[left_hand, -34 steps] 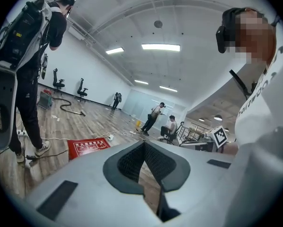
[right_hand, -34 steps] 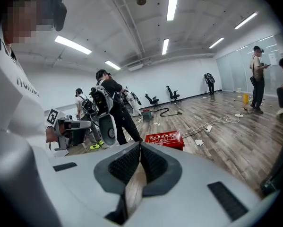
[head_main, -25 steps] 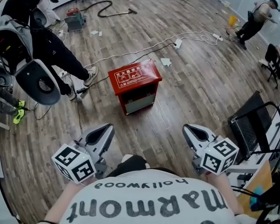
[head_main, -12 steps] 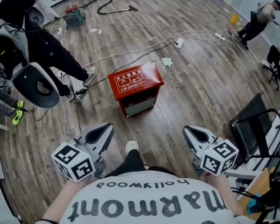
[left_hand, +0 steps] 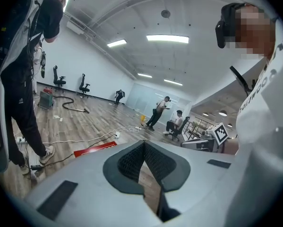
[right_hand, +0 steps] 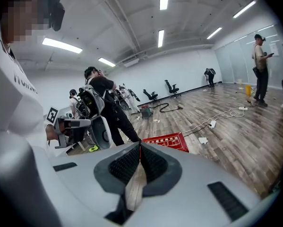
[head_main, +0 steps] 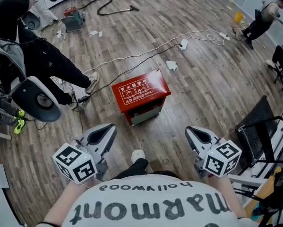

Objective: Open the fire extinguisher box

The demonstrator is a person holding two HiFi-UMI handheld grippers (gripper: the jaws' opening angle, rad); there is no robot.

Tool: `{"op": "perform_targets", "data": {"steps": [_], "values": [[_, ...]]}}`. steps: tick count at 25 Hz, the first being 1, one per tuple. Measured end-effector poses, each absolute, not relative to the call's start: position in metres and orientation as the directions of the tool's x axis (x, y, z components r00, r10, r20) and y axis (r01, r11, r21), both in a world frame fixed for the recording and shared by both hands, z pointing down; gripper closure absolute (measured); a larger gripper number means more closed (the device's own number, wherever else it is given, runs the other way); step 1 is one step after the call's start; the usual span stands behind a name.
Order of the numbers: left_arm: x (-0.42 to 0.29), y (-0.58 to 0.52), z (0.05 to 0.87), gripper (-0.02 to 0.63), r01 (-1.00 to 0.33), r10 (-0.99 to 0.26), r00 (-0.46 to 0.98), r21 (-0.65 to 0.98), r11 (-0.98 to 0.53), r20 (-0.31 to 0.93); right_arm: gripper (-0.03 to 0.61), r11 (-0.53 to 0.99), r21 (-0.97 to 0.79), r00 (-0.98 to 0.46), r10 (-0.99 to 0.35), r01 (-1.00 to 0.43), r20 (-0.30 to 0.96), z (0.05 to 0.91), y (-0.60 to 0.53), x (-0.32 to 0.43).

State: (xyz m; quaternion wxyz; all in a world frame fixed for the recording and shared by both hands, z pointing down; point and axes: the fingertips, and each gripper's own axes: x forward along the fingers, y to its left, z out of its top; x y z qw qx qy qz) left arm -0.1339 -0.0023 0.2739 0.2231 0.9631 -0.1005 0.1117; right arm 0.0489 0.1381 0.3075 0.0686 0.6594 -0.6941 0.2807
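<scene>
Box position: the fire extinguisher box (head_main: 140, 94) stands on the wooden floor (head_main: 205, 93) at the centre of the head view. Its lid is down, and it is ahead of both grippers and well apart from them.
Left gripper (head_main: 110, 128): lower left of frame, jaws met at the tips, nothing between them.
Right gripper (head_main: 189, 129): lower right of frame, jaws closed, likewise empty.
Task status: judged not begun; the box is untouched.
Risk, grip: closed jaws cannot take the lid edge, and a tip pushed at the glossy red top may skid off.
Risk, box: a lid levered from one side could slide or tip the box.
Risk, footing: a white cable (head_main: 132, 56) trails across the floor just beyond the box and could snag a foot.
Risk, bystander: a person (head_main: 47, 56) stands at upper left, one shoe near the box, and a wide swing could strike them.
</scene>
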Motion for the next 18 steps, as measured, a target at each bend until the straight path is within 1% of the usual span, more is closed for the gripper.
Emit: {"op": "perform_targets", "data": {"steps": [5,11,14,18], "values": [[-0.126,-0.037,0.273,0.607,-0.228,-0.129,0.959,0.41,-0.883,0.254,0.568,-0.023,-0.259,-0.108,-0.87,-0.966,0.481,0.306,0.106,0.052],[-0.113,-0.068,0.273,0.607,-0.194,-0.096,0.963,0.405,-0.894,0.251,0.568,-0.062,-0.354,-0.101,-0.9,-0.933,0.424,0.305,0.075,0.063],[-0.109,-0.083,0.276,0.607,-0.19,-0.093,0.964,0.398,-0.897,0.251,0.568,-0.08,-0.335,-0.077,-0.9,-0.939,0.43,0.307,0.06,0.07],[-0.107,-0.098,0.277,0.607,-0.197,-0.102,0.964,0.4,-0.895,0.246,0.568,-0.064,-0.291,-0.081,-0.884,-0.955,0.46,0.312,0.047,0.072]]}}
